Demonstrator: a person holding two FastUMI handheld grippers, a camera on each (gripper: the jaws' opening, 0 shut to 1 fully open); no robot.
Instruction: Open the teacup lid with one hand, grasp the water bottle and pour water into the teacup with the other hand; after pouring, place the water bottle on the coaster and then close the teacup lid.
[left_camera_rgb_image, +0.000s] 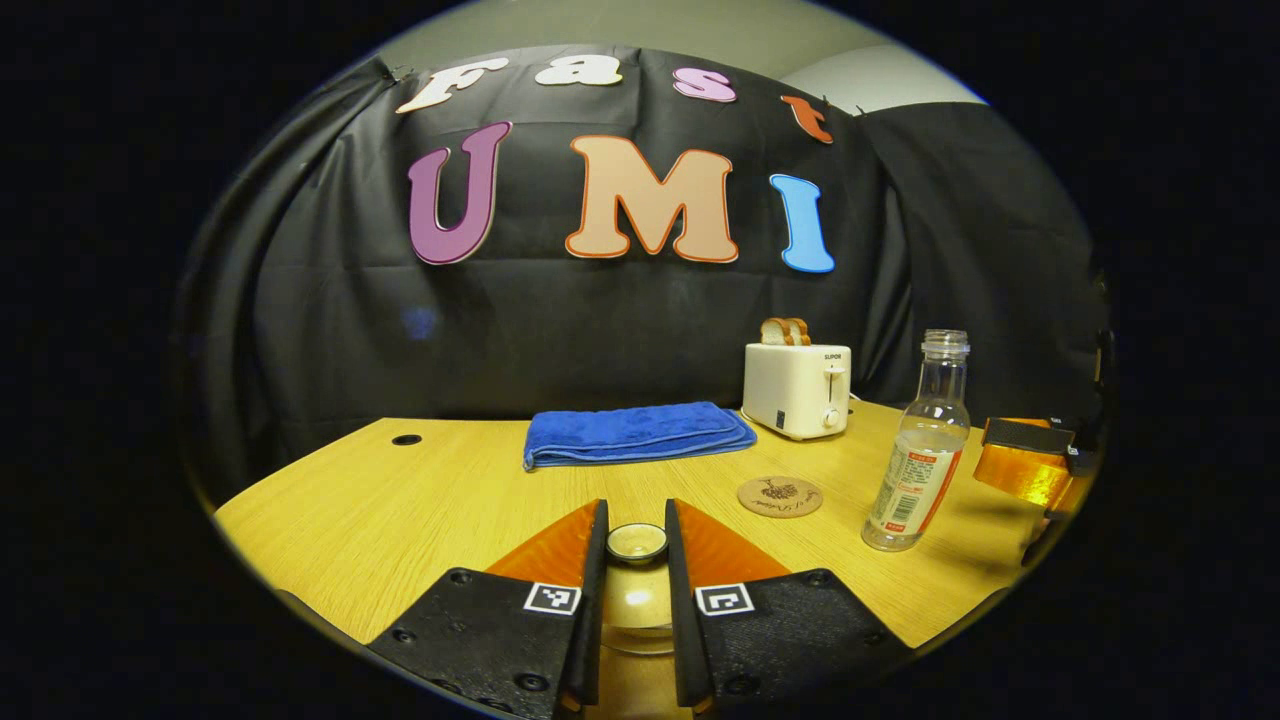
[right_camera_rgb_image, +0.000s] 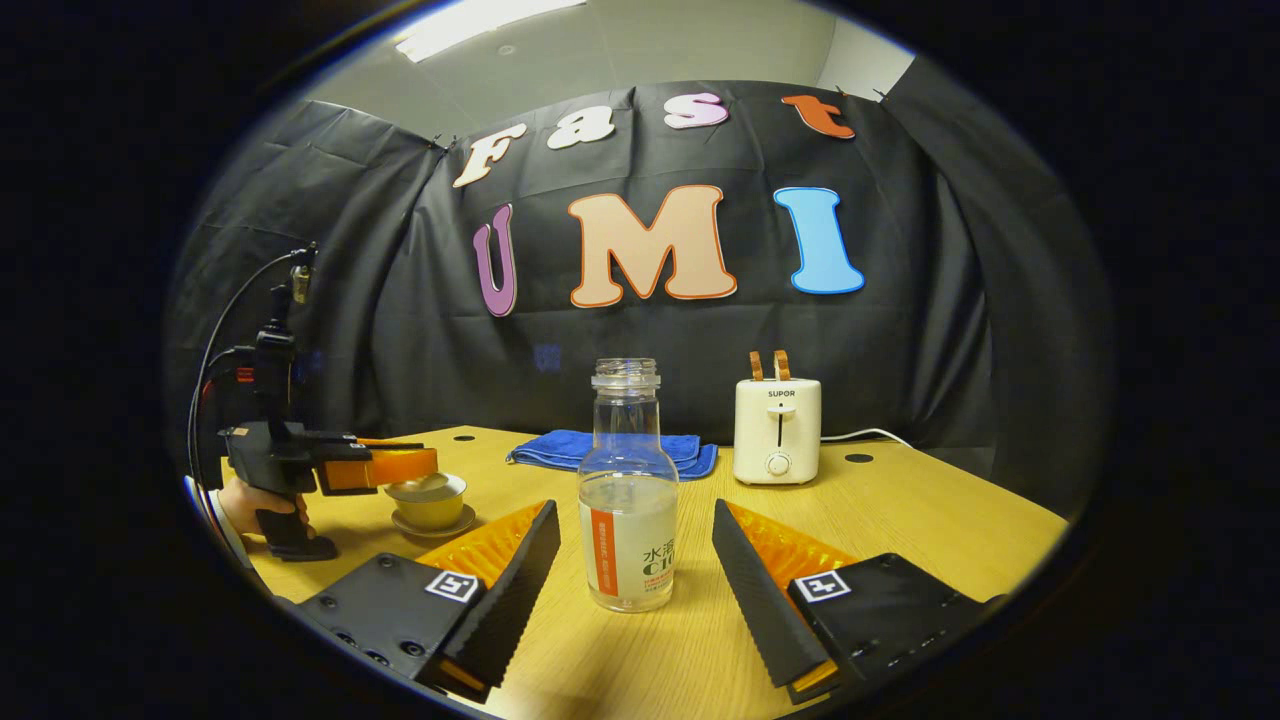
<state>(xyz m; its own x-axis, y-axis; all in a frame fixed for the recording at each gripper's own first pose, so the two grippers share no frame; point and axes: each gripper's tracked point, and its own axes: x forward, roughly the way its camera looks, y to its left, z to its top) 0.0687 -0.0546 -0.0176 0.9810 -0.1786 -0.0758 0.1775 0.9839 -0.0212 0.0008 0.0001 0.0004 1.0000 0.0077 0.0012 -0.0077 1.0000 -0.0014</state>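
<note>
The teacup (left_camera_rgb_image: 636, 612) sits low between my left gripper's fingers, and its lid knob (left_camera_rgb_image: 636, 543) is pinched by them. My left gripper (left_camera_rgb_image: 636, 525) is shut on that knob. The right gripper view shows this gripper (right_camera_rgb_image: 385, 467), held by a hand, over the lidded teacup (right_camera_rgb_image: 432, 497) on its saucer. The clear, uncapped water bottle (right_camera_rgb_image: 627, 500), part full, stands upright between the spread fingers of my right gripper (right_camera_rgb_image: 635, 515), which is open and not touching it. The round coaster (left_camera_rgb_image: 779, 496) lies on the table left of the bottle (left_camera_rgb_image: 920, 450).
A folded blue towel (left_camera_rgb_image: 635, 432) lies at the back of the wooden table (left_camera_rgb_image: 400, 500). A white toaster (left_camera_rgb_image: 797, 388) holding bread stands beside it, behind the coaster. Bare tabletop stretches to the left of the teacup.
</note>
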